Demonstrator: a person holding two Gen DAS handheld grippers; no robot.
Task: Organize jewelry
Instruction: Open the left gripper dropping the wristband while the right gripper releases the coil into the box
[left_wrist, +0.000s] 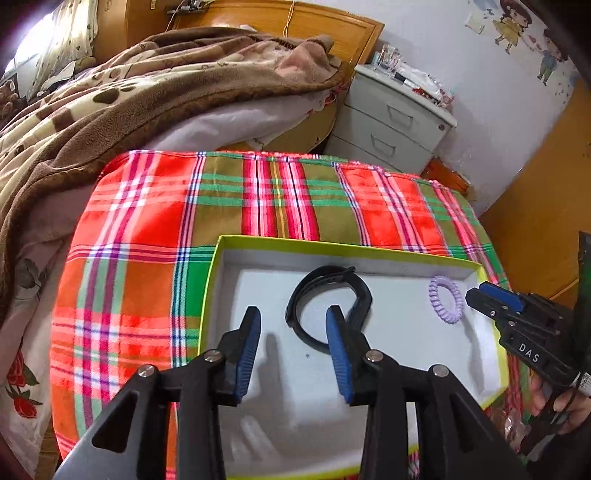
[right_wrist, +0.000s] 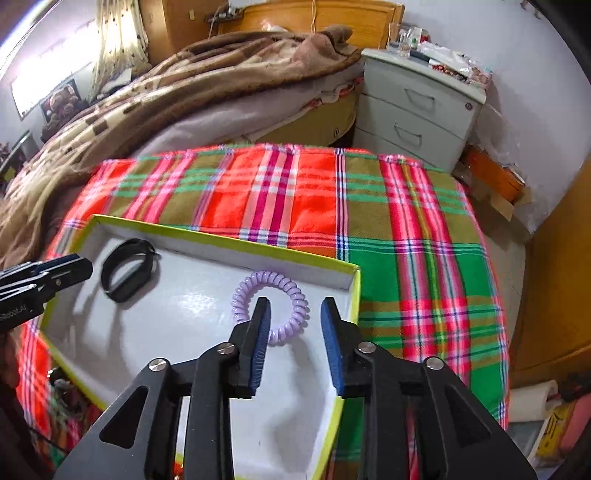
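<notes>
Left wrist view: left tool spread wide, empty, above box; black band inside box, near far wall. Right wrist view: right tool apart, gripping nothing; purple coil inside box, at its right corner.

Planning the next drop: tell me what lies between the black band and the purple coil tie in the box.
Nothing: bare white box floor separates black band and purple coil tie, clearest in the right wrist view.
</notes>
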